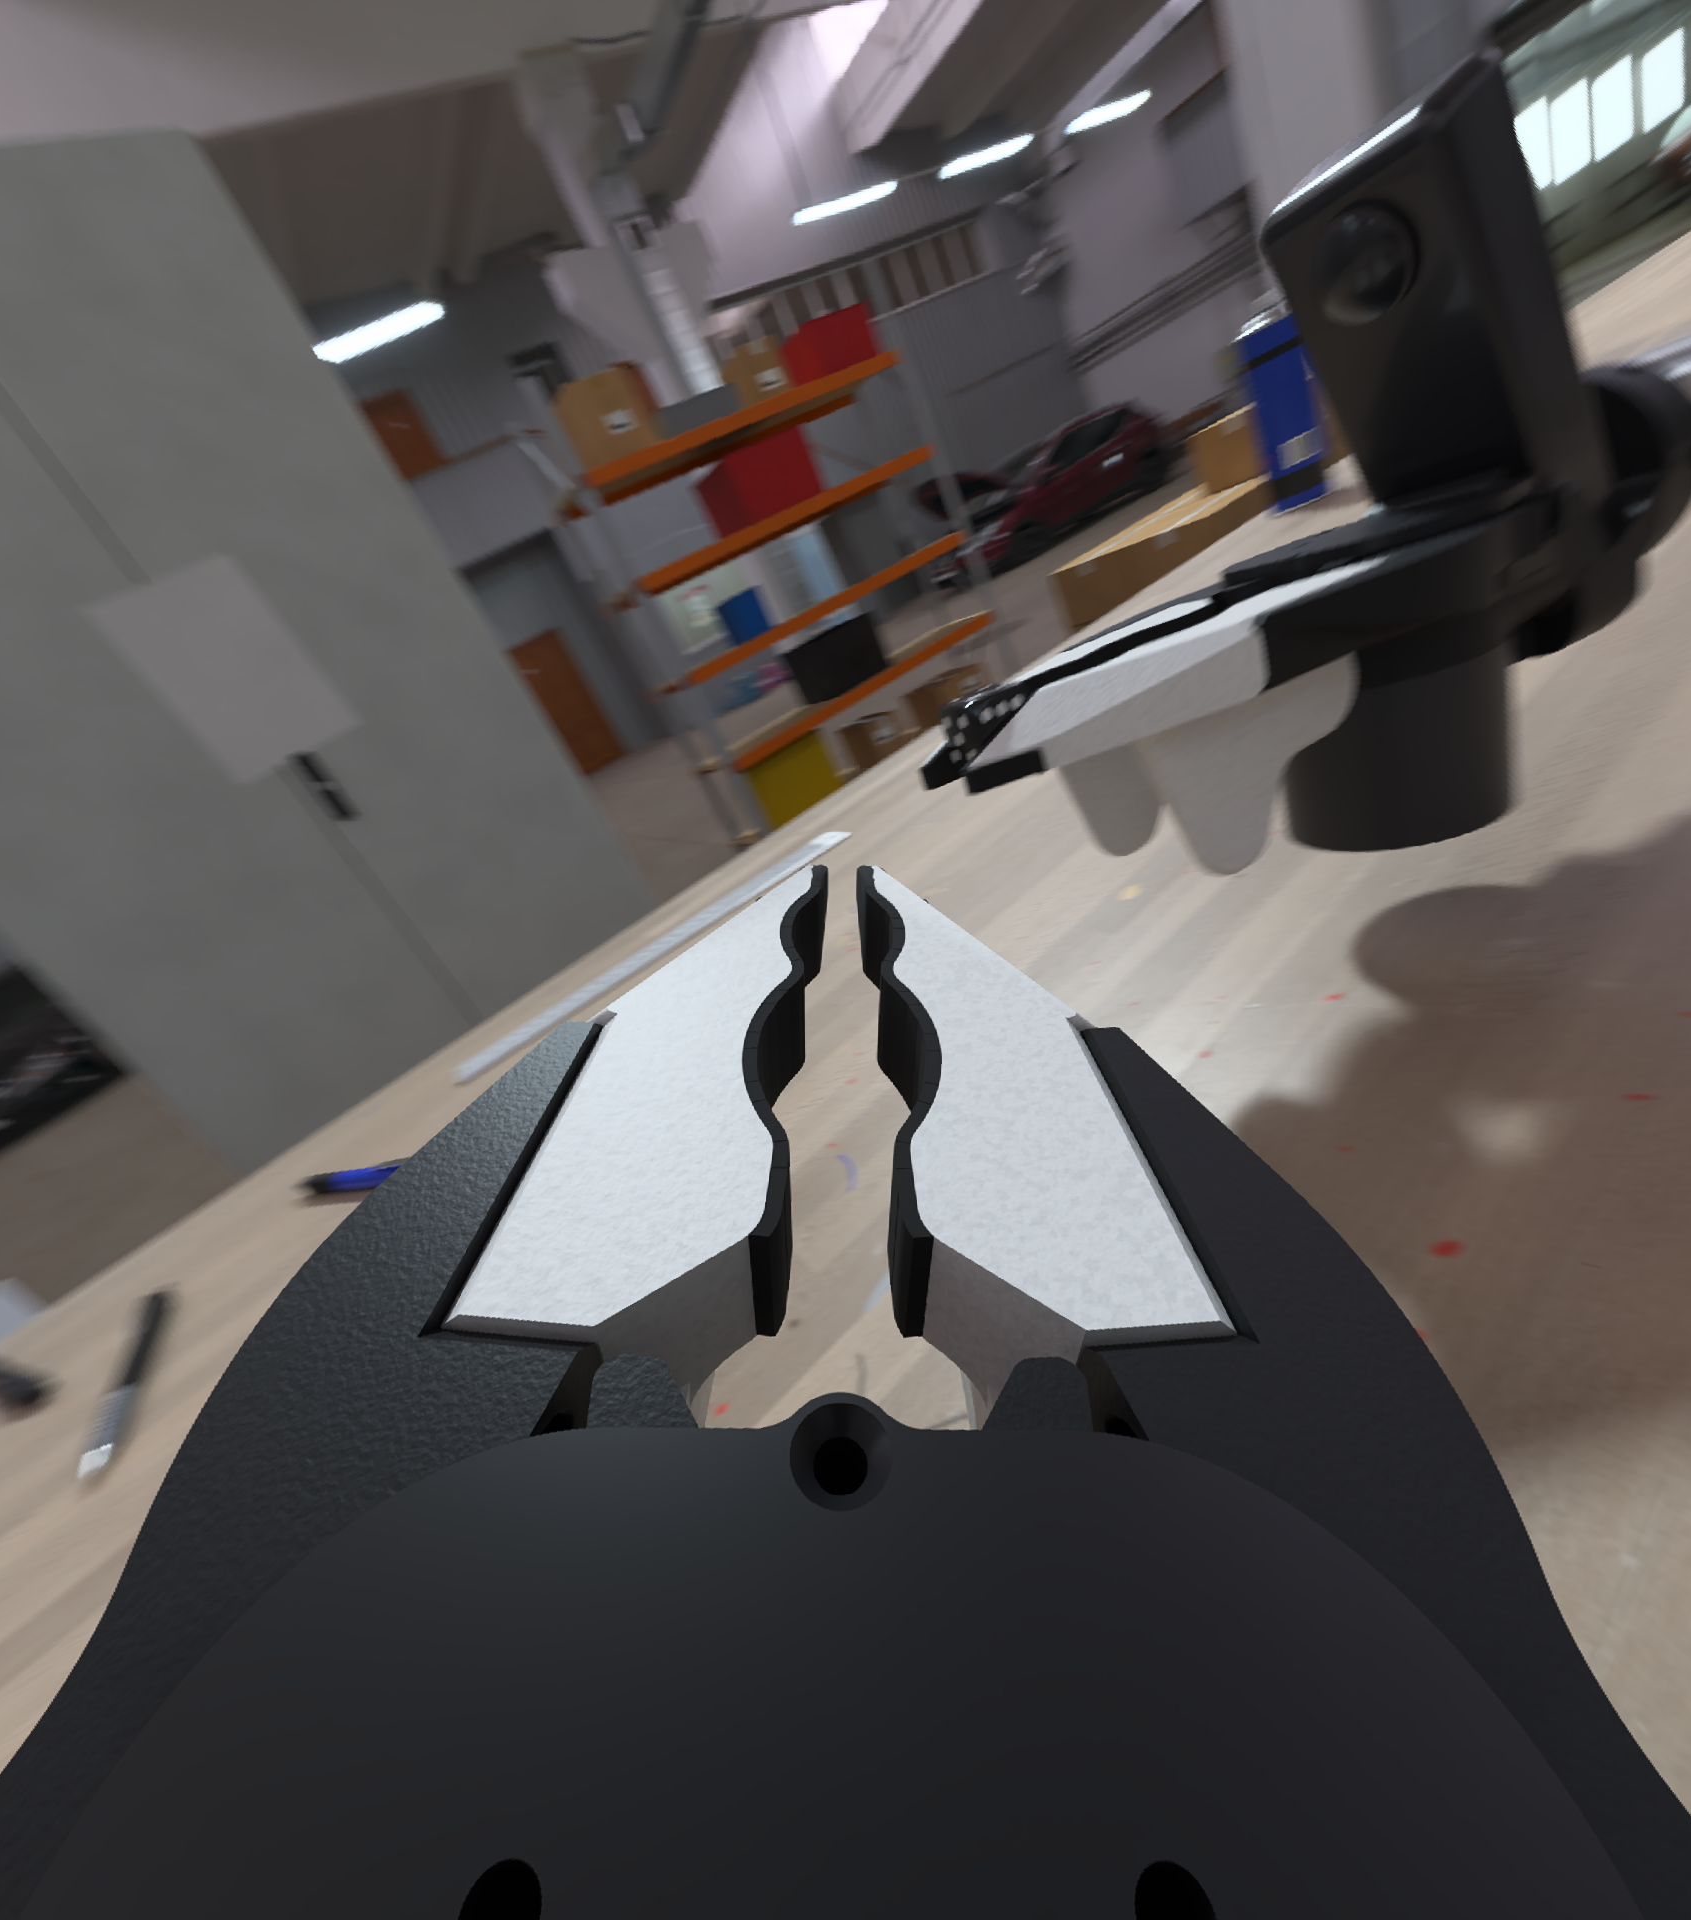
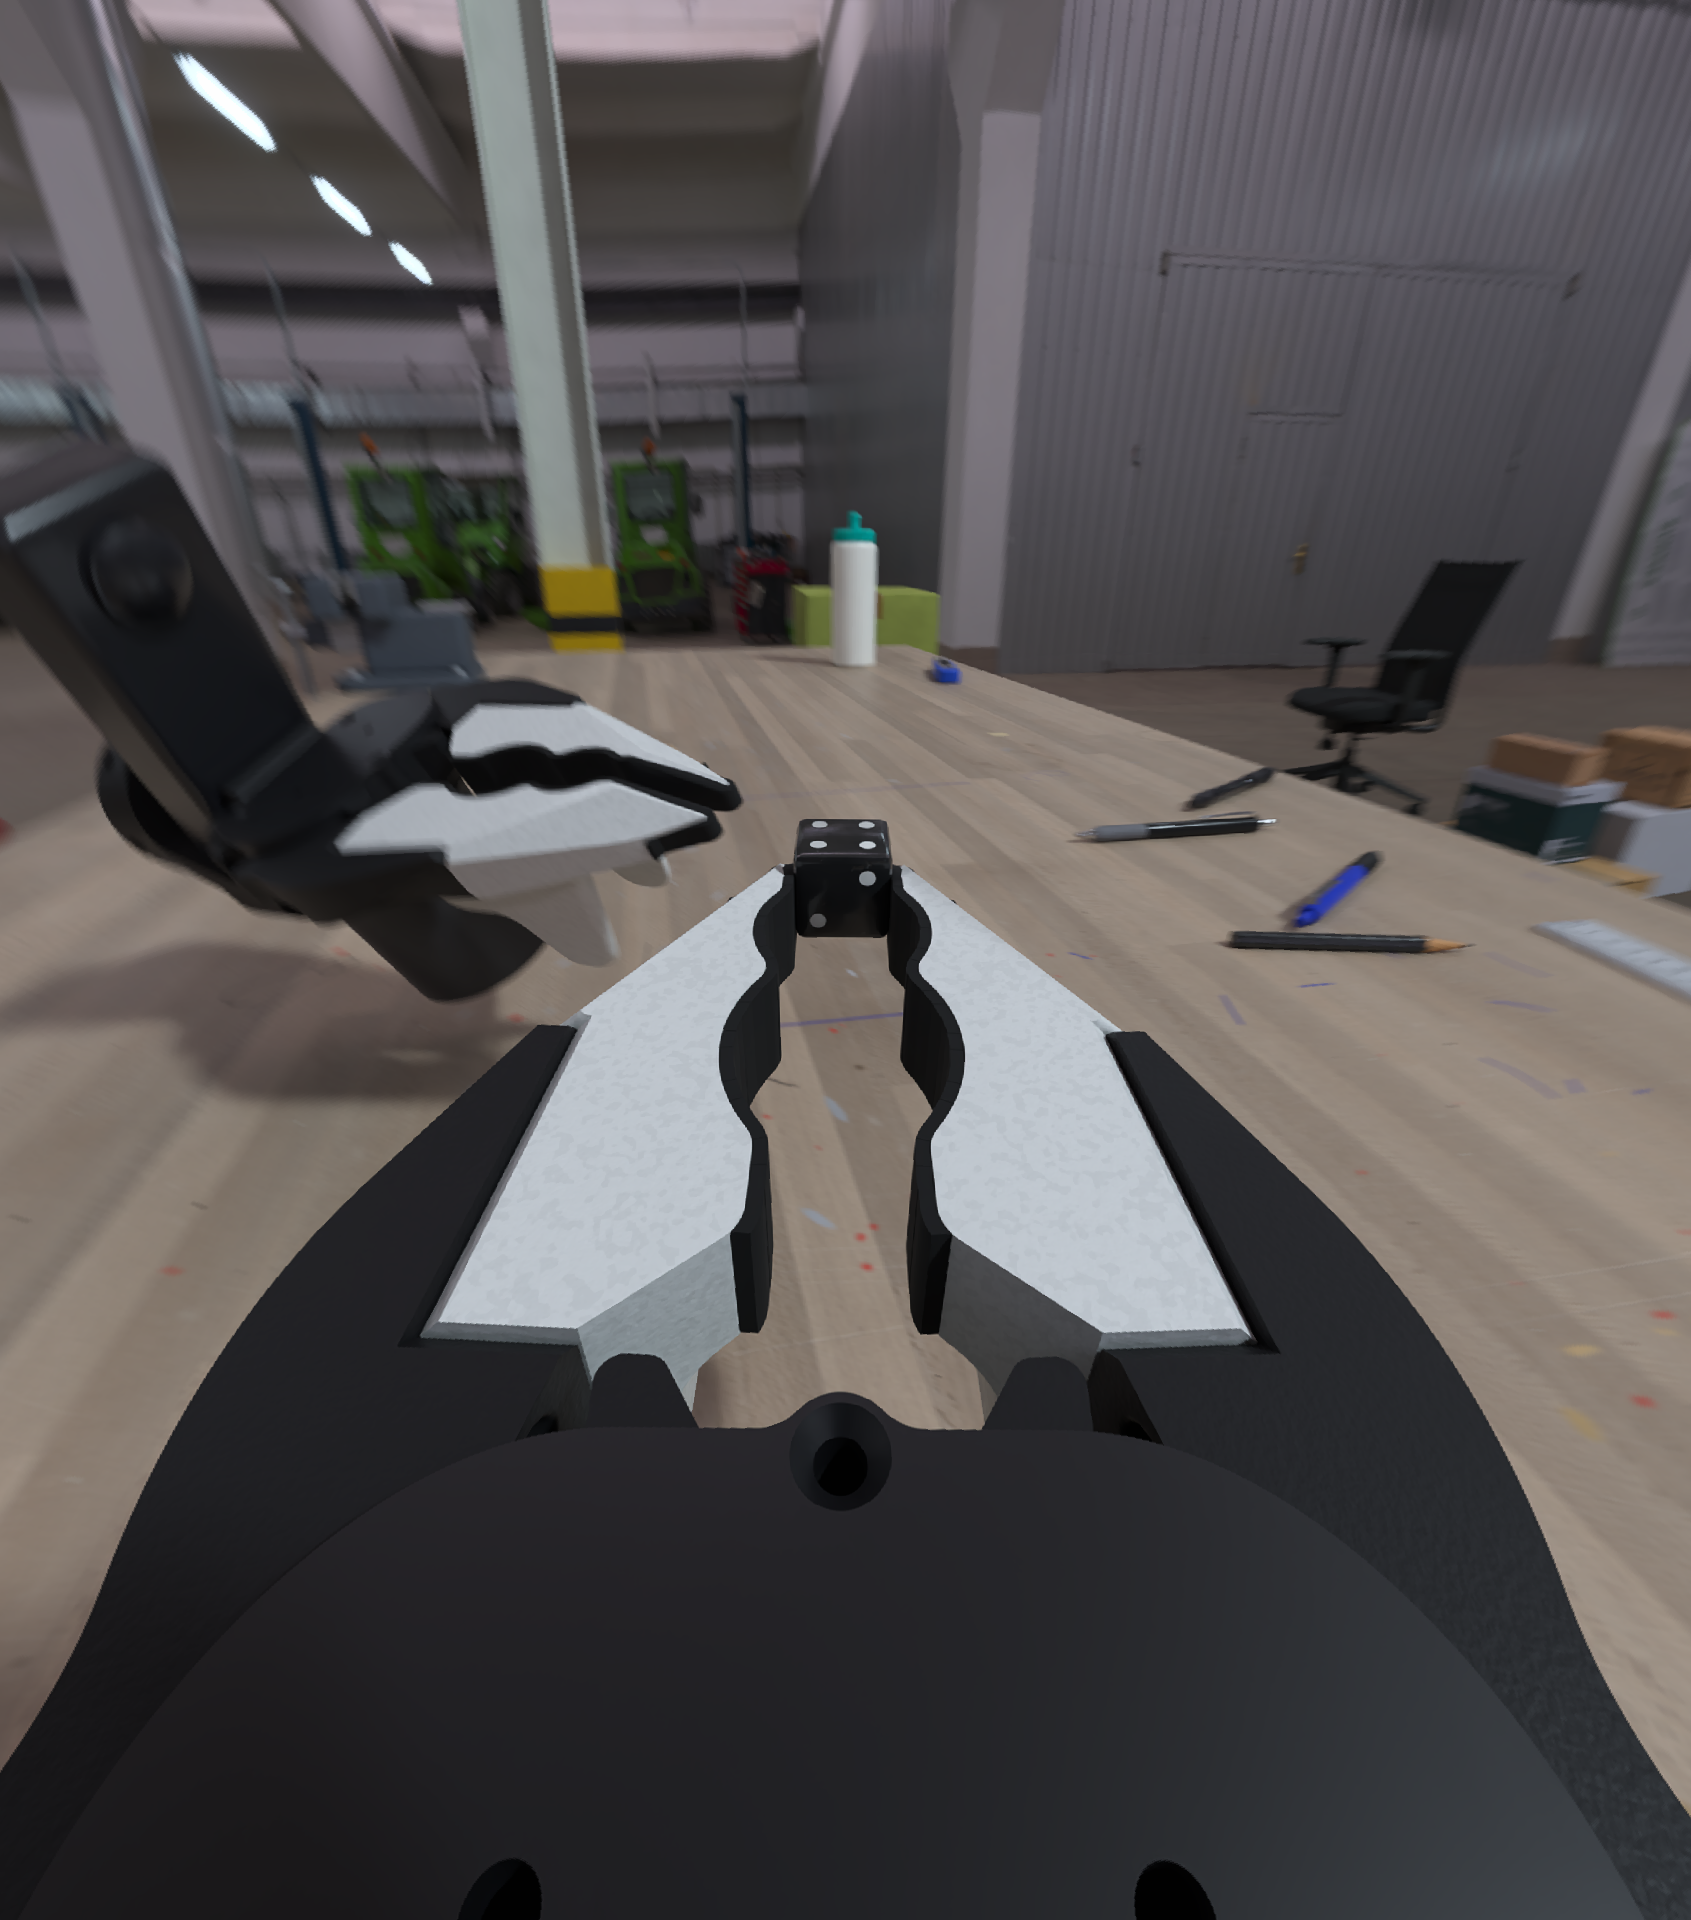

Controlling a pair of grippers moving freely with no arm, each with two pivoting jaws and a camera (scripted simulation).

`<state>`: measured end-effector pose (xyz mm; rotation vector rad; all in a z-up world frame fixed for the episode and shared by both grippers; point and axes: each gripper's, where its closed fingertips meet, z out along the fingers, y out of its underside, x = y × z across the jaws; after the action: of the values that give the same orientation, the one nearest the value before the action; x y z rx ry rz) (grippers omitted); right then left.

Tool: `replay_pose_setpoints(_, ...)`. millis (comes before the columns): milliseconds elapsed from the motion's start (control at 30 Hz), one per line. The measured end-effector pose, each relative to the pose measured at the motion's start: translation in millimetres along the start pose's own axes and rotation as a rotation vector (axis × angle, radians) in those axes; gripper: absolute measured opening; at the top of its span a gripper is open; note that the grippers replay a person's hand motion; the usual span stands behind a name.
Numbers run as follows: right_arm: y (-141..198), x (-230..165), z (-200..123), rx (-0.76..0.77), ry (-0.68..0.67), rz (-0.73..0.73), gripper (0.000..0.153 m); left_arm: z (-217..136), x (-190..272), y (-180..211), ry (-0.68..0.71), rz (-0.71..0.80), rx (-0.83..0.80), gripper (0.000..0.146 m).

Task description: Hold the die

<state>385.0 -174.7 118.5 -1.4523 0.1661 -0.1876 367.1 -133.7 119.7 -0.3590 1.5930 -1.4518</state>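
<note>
right hand-held gripper pinching die, pips apparently white

Black die, white pips, pinched btwn fingertips.

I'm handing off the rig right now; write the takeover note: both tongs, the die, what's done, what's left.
Right tongs: shut on the black die, pinched at the very tips, lifted clear of the wooden table.
Left tongs: nearly shut, empty, hovering just left of the die, not touching it.
Done: die grasped and raised.
Left: keep the grip steady. It is a shallow tip pinch, so avoid jerks and keep the left tongs clear.
Pens and a pencil lie untouched to the right.
</note>
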Motion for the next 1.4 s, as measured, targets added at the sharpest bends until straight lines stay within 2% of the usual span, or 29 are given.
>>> replay_pose_setpoints(67, 4, 1, 2, -0.047, 0.063, -0.13, 0.016, -1, 5, -1, 0.104, -0.105, 0.021, 0.003)
replay_pose_setpoints(167, 10, -5, 5, -0.122, 0.128, -0.397, 0.016, -1, 2, 1, 0.122, -0.236, 0.046, 0.0)
replay_pose_setpoints(267, 18, -15, 11, -0.183, 0.149, -0.637, 0.016, 0, 1, 6, 0.139, -0.275, 0.026, 0.001)
replay_pose_setpoints(367, 22, -23, 15, -0.202, 0.148, -0.778, 0.016, 3, 6, 9, 0.169, -0.302, 0.007, 0.007)
replay_pose_setpoints(467, 17, -25, 14, -0.172, 0.164, -0.826, 0.016, 3, 7, 9, 0.197, -0.357, 0.006, 0.012)
replay_pose_setpoints(633, 12, -22, 11, -0.14, 0.179, -0.82, 0.016, 1, 5, 4, 0.258, -0.461, 0.054, 0.014)
replay_pose_setpoints(800, 5, -19, 8, -0.11, 0.219, -0.838, 0.016, -1, 4, 1, 0.251, -0.457, 0.082, 0.003)
replay_pose_setpoints(900, 3, -17, 7, -0.102, 0.226, -0.81, 0.016, -1, 4, 2, 0.229, -0.411, 0.067, 0.003)
replay_pose_setpoints(1000, 0, -14, 5, -0.08, 0.215, -0.691, 0.016, 0, 4, 2, 0.185, -0.323, 0.056, 0.004)
replay_pose_setpoints(1167, -2, -10, 1, -0.058, 0.111, -0.402, 0.016, 3, 7, 4, 0.059, -0.005, -0.004, 0.018)
replay_pose_setpoints(1267, 0, -18, 0, -0.064, -0.016, -0.25, 0.016, 6, 17, 1, 0.04, 0.201, -0.005, 0.026)
replay_pose_setpoints(1400, -3, -34, -3, -0.035, -0.246, 0.038, 0.016, 8, 28, 2, 0.047, 0.322, -0.018, 0.033)
